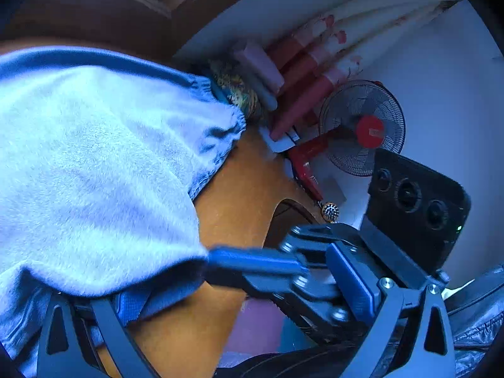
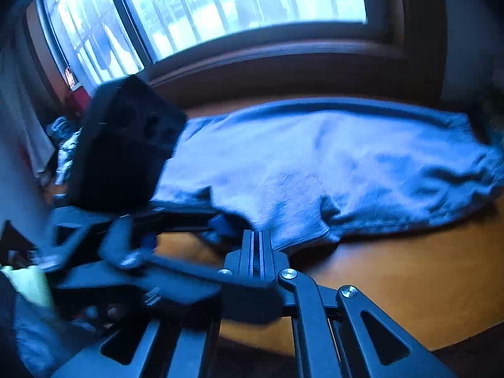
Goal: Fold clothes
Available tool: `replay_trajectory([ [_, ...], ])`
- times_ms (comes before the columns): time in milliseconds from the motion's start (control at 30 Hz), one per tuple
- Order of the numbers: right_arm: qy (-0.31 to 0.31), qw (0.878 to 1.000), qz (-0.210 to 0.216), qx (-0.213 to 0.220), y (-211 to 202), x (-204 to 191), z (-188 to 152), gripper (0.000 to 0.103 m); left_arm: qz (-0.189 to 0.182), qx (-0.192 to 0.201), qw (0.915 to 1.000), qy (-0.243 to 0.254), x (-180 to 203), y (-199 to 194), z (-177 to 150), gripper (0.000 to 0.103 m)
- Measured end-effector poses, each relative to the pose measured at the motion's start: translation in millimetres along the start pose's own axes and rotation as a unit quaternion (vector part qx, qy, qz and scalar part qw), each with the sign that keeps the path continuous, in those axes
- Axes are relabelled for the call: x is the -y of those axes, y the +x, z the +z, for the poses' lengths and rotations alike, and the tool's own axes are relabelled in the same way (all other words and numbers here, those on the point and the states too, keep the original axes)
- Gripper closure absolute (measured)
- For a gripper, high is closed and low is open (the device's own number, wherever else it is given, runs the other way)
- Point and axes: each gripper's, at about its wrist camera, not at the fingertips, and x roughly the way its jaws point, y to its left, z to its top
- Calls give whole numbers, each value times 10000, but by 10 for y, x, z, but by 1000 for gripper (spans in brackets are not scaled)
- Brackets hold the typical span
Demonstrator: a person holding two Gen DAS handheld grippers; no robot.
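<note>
The right gripper [image 2: 259,243] has its two fingers pressed together on the near edge of the garment [image 2: 315,163], a fold of cloth pinched between them and lifted slightly off the table [image 2: 393,283]. In the left wrist view the same gripper reaches in from the right, one blue finger meeting the cloth at its near corner. The left gripper [image 1: 220,289] stands wide: its two linkages sit far apart at the bottom of its own view. The cloth drapes over the left-hand one, and I cannot tell whether it touches the fabric underneath. The garment is pale blue with a soft, fuzzy, fleece-like surface. A darker, smoother blue band runs along its far edge, and a gathered, puckered hem [image 1: 230,126] closes one end. It lies mostly flat on the orange-brown wooden table, rumpled towards the gathered end and along the near side. Its long axis runs across the right wrist view from left to right, parallel to the window [image 2: 220,3] and the dark sill beyond it, with the gathered end pointing right. In the left wrist view, past that end, lie folded fabrics, and farther off stand red-and-cream curtains [image 1: 315,63] and a fan [image 1: 362,126] with a red hub.
</note>
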Motion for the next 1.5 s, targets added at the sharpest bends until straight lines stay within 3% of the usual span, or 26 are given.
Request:
replay_trajectory([
  [133, 192, 9980, -591, 115, -286, 359, -42, 87, 136, 144, 9998, -32, -10, 43, 22, 0],
  [200, 685, 9931, -928, 206, -405, 729, -34, 72, 229, 210, 9994, -141, -29, 70, 67, 0],
  [267, 1602, 9805, -1069, 398, -512, 1258, -20, 71, 486, 381, 9976, -316, -17, 77, 81, 2],
  [333, 2688, 9580, -778, 636, -583, 1821, -33, 69, 826, 412, 9950, -383, 19, 110, 64, 11],
  [400, 3409, 9357, -422, 803, -587, 2214, -53, 63, 1271, 380, 9902, -446, 51, 158, 33, 43],
  [433, 3701, 9245, -256, 872, -576, 2387, -61, 61, 1534, 342, 9864, -479, 65, 186, 12, 50],
  [500, 4163, 9040, -10, 973, -517, 2678, -64, 55, 1863, 471, 9789, -695, 52, 175, -33, 76],
  [600, 4734, 8753, 402, 898, -336, 3030, -69, 51, 2071, 693, 9698, -1088, -6, 118, -81, 93],
  [700, 4980, 8577, 974, 828, -197, 3243, -29, 51, 2191, 831, 9618, -1419, -40, 96, -111, 93],
  [767, 4806, 8679, 978, 795, -166, 3295, 76, 54, 2396, 840, 9555, -1503, -14, 126, -134, 93],
  [800, 4708, 8737, 912, 816, -180, 3317, 122, 77, 2423, 899, 9538, -1535, -5, 137, -138, 93],
  [833, 4613, 8792, 831, 851, -204, 3340, 163, 91, 2442, 971, 9521, -1560, 14, 141, -142, 93],
  [967, 4369, 8912, 632, 1042, -349, 3507, 274, 92, 2524, 909, 9507, -1553, 82, 175, -200, 98],
  [1100, 4110, 9084, 428, 634, -283, 3655, 255, 92, 2487, 796, 9494, -1746, 68, 236, -333, 100],
  [1233, 3710, 9269, 347, 459, -314, 3656, 275, 87, 2454, 954, 9460, -1889, 113, 245, -403, 100],
  [1267, 3590, 9320, 288, 415, -332, 3648, 295, 80, 2463, 951, 9460, -1884, 142, 259, -416, 100],
  [1333, 3345, 9415, 74, 399, -456, 3599, 319, 72, 2550, 917, 9449, -1835, 180, 264, -400, 100],
  [1500, 2530, 9588, -871, 957, -924, 3307, 356, 70, 2691, 932, 9431, -1717, 277, 245, -359, 99],
])
